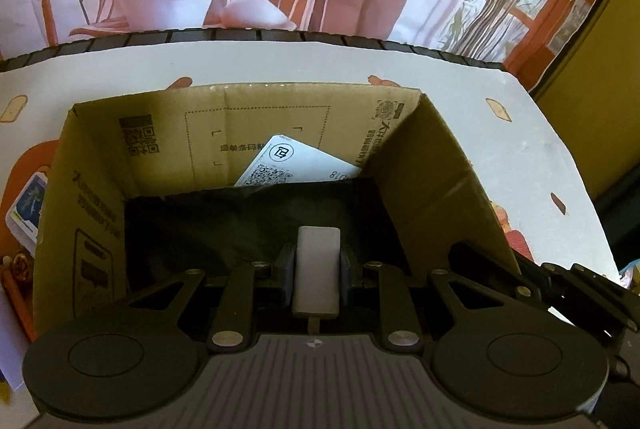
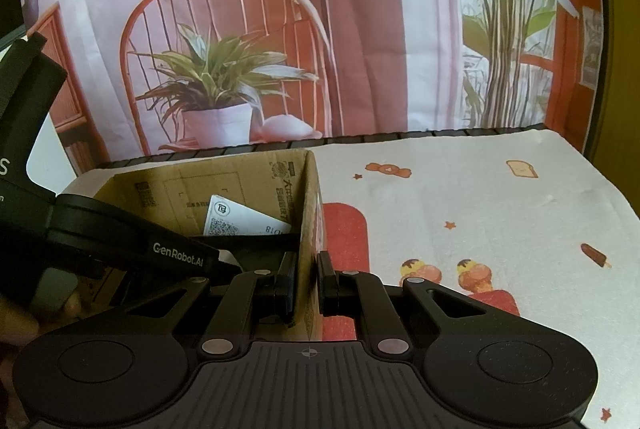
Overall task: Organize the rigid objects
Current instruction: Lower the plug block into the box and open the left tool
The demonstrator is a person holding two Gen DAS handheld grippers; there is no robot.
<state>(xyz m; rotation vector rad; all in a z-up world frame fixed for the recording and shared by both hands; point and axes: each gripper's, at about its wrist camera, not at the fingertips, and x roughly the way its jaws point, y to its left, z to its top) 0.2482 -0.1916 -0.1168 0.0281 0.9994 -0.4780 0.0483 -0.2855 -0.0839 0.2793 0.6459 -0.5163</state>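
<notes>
My left gripper (image 1: 317, 271) is shut on a small grey rectangular block (image 1: 317, 269) and hangs over the open cardboard box (image 1: 256, 125). Dark material lines the box floor, and a white card with a QR code (image 1: 298, 165) leans against the far wall. My right gripper (image 2: 307, 285) is shut on the box's right wall (image 2: 307, 213), one pad inside and one outside. The left gripper's black body (image 2: 120, 233) shows at the left of the right wrist view, above the box (image 2: 224, 185), where the white card (image 2: 240, 221) is also seen.
The box stands on a white cloth with printed sweets and bread (image 2: 480, 205). A small boxed item (image 1: 26, 213) lies left of the box. A printed backdrop of plants and a chair (image 2: 224, 69) hangs behind the table. Part of a hand (image 2: 24, 313) shows at lower left.
</notes>
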